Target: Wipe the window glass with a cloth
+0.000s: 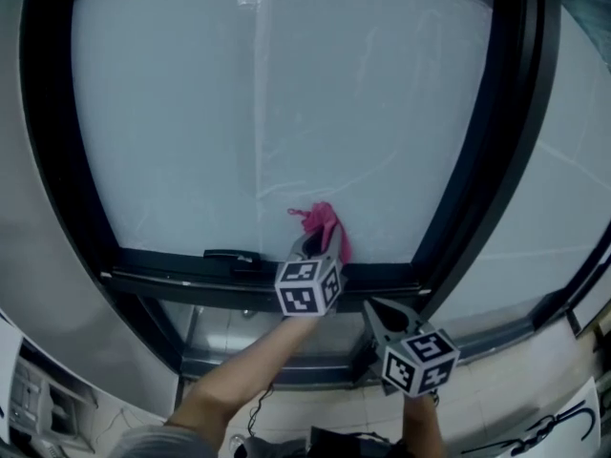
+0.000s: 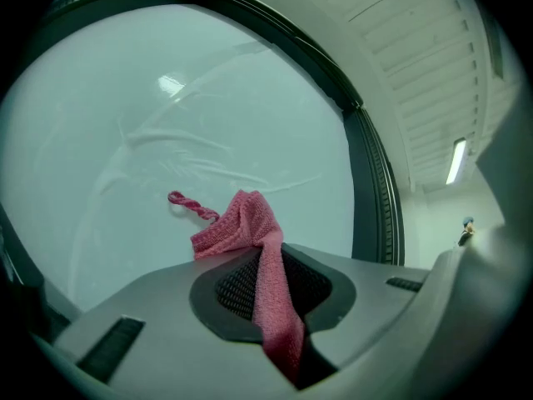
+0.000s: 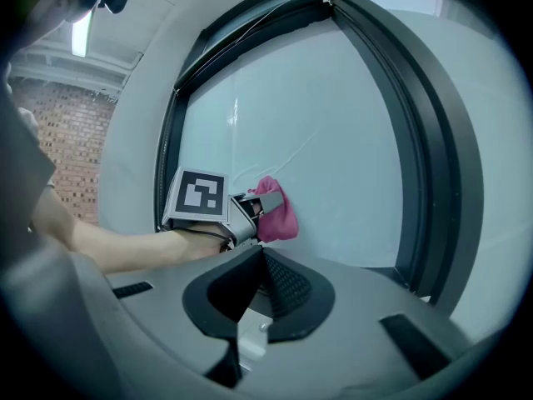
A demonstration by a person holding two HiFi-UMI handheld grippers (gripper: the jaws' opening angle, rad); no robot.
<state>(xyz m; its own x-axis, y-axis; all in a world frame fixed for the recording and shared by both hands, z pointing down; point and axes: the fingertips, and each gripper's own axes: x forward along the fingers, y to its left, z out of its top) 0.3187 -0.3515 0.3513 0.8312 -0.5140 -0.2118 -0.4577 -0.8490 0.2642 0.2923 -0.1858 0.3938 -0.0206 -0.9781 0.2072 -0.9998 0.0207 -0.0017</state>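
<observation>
Dim and cool throughout, with a flat, milky glow off the window glass [image 1: 286, 93]; backlit almost to black along the window frame [image 1: 59, 141] around that glass; only soft, faint shading below it. In the left gripper view, a small bright glare patch [image 2: 171, 83] high on the glass and a lit ceiling tube [image 2: 455, 161] to its right; pink cloth [image 2: 254, 248] sharp and saturated against it. Heavy fisheye bending and black vignetted corners in both gripper views; softer toward the edges.

The cloth [image 2: 250, 232] is pink, the window glass [image 1: 286, 93] pale grey-blue, its frame [image 1: 72, 160] black.
</observation>
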